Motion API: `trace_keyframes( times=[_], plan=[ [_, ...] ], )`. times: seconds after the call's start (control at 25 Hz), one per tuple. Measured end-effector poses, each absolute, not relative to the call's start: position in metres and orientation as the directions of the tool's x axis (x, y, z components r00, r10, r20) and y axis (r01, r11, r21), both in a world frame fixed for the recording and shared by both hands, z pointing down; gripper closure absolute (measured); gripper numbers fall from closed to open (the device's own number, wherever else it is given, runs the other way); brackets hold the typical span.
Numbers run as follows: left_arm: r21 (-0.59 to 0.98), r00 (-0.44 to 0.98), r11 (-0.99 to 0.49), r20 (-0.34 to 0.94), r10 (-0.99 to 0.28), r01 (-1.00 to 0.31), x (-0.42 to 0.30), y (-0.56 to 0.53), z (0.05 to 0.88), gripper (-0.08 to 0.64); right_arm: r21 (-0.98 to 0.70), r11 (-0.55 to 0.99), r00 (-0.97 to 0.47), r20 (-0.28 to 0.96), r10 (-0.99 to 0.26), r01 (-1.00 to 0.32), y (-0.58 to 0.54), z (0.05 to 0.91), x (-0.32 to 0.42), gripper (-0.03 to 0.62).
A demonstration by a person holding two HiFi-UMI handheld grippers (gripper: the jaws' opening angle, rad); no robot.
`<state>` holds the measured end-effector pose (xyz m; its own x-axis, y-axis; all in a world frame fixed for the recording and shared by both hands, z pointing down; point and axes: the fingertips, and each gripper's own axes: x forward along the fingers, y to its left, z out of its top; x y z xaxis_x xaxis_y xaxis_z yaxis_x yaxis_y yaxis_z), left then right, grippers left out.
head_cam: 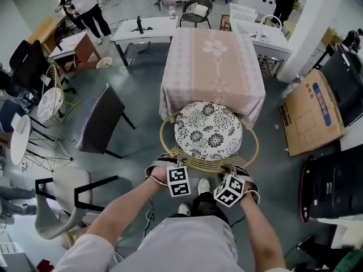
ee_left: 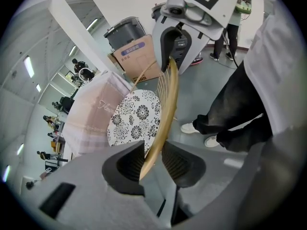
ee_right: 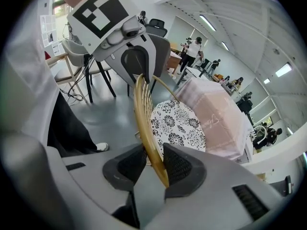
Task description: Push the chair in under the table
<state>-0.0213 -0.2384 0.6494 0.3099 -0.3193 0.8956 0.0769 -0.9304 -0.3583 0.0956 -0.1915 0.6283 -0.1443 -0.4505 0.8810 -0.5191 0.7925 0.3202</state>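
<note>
Left gripper (head_cam: 172, 163), right gripper (head_cam: 233, 169) each clamping chair (head_cam: 208, 131) back rim (ee_left: 165, 104); seemingly pushing; next needing straight shove under far table (head_cam: 212, 67).

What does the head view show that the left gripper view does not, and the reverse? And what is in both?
Only the head view: the dark chair and the pale armchair. Only the left gripper view: the jaws of the left gripper closed on the rattan rim. Both: the flowered cushion, the pink tablecloth, the right gripper, the cardboard box.
</note>
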Motion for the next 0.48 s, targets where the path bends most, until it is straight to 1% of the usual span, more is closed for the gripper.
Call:
trace_keyframes(
  times=[0.48],
  plan=[
    [-0.376,0.286,-0.926,0.89,-0.354,0.024,-0.003,-0.287,0.648,0.446,0.313,0.801,-0.184,0.87,-0.458,-0.51,-0.239,0.628,0.114,0.497]
  ],
)
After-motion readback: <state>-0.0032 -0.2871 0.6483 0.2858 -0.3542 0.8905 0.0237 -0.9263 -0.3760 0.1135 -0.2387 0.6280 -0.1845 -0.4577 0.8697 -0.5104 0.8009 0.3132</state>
